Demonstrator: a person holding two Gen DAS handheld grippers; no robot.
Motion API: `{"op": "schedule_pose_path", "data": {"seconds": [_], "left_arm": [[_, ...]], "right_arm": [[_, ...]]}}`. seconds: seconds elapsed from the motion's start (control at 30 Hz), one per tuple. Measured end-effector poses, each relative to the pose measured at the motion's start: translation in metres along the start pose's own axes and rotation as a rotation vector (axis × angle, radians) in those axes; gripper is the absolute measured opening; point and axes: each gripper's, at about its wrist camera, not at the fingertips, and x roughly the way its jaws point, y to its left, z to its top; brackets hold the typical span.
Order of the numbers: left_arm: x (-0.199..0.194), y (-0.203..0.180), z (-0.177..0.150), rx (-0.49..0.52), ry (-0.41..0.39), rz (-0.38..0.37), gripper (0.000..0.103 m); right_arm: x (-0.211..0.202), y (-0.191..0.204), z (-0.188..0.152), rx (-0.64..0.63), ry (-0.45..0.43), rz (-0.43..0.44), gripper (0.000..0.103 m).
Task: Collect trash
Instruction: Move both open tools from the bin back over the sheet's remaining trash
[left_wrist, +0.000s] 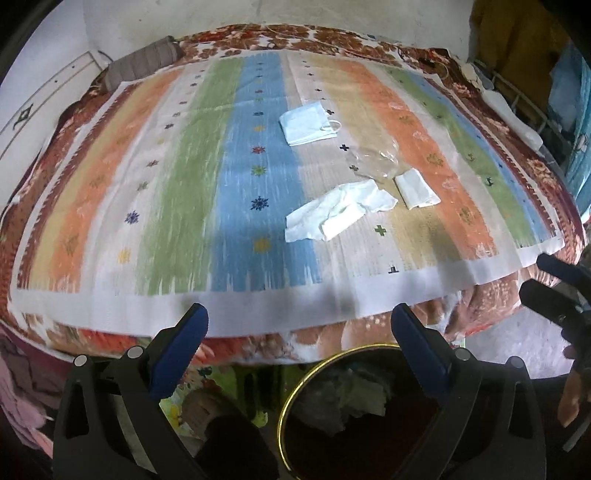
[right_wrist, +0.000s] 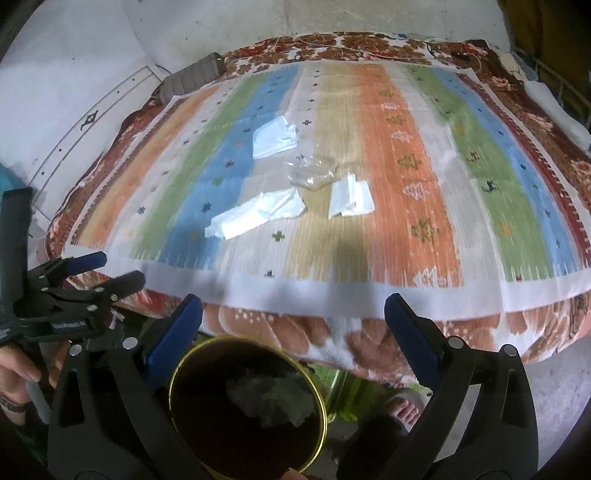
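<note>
Trash lies on a striped mat (left_wrist: 184, 177) on a bed: a pale blue face mask (left_wrist: 308, 123), a clear plastic wrapper (left_wrist: 376, 160), a crumpled white tissue (left_wrist: 338, 212) and a small folded white paper (left_wrist: 417, 189). They also show in the right wrist view: mask (right_wrist: 273, 138), wrapper (right_wrist: 312, 171), tissue (right_wrist: 255, 216), paper (right_wrist: 349, 199). A dark bin with a gold rim (left_wrist: 295, 391) (right_wrist: 173, 373) stands on the floor below the bed edge, with crumpled trash inside. My left gripper (left_wrist: 299, 317) and right gripper (right_wrist: 293, 310) are both open and empty, above the bin.
A brown floral blanket (right_wrist: 332, 332) hangs over the bed's front edge. A grey bolster pillow (left_wrist: 144, 66) lies at the far left corner. A wall runs behind. A sandalled foot (right_wrist: 402, 402) stands beside the bin. Metal rails (left_wrist: 524, 99) are at the right.
</note>
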Motion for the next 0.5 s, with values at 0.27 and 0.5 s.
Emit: {"op": "schedule_pose_path", "data": {"seconds": [0.27, 0.5], "left_arm": [[0.032, 0.001, 0.025, 0.052, 0.032, 0.008, 0.097], [0.066, 0.000, 0.039, 0.120, 0.058, -0.027, 0.097]], "right_arm": [[0.016, 0.001, 0.028, 0.010, -0.016, 0.002, 0.094], [0.044, -0.010, 0.055, 0.042, -0.015, -0.009, 0.094]]}}
